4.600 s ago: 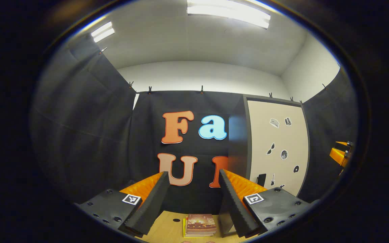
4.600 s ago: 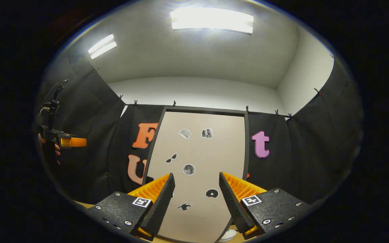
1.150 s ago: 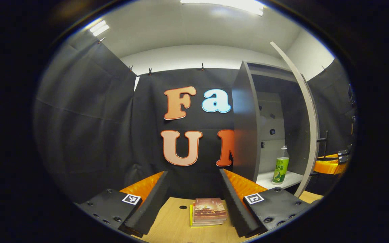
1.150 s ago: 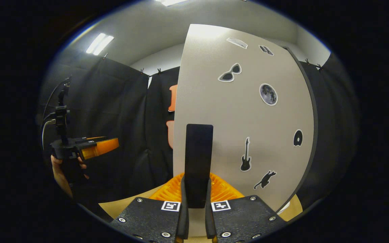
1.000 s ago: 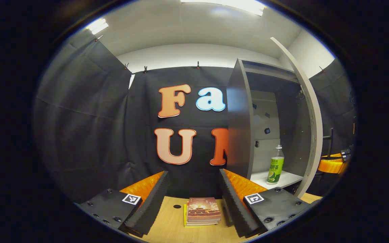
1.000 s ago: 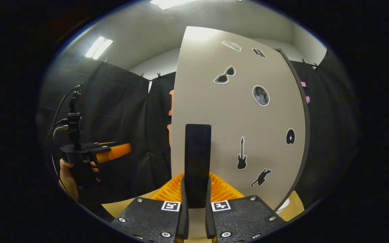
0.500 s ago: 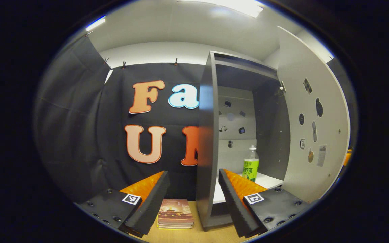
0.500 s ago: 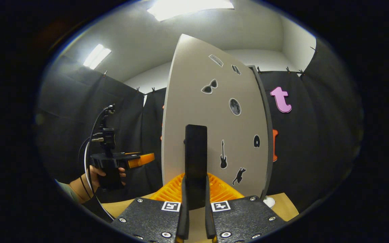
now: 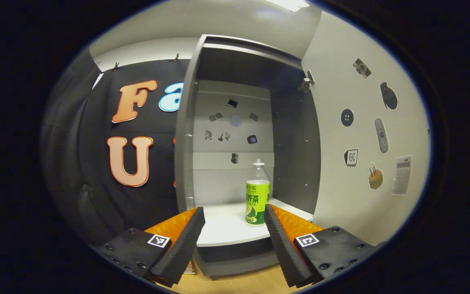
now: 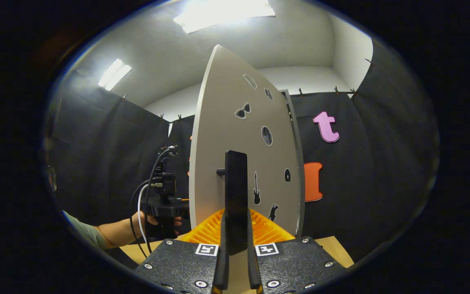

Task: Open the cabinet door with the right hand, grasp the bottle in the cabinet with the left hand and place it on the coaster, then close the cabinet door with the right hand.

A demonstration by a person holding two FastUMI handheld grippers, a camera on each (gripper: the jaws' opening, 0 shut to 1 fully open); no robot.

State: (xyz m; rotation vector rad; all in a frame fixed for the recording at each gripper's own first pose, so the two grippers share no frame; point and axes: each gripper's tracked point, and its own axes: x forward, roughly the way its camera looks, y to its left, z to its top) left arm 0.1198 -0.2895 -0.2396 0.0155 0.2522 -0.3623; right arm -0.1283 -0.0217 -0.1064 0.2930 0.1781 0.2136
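1. Our right gripper (image 10: 235,249) is clamped on the dark door handle (image 10: 236,192), holding the cabinet door (image 10: 218,134) swung wide

2. Our left gripper (image 9: 233,232) is spread apart with nothing between its fingers, aimed into the cabinet (image 9: 235,106)

3. Just ahead of it, slightly toward its right finger, the bottle (image 9: 257,194) stands upright on the white shelf (image 9: 227,228)

4. We judge the bottle light, thin-walled plastic, likely slick and squashable, so we would grip the labelled mid-body gently, not the narrow neck

5. The coaster we cannot locate
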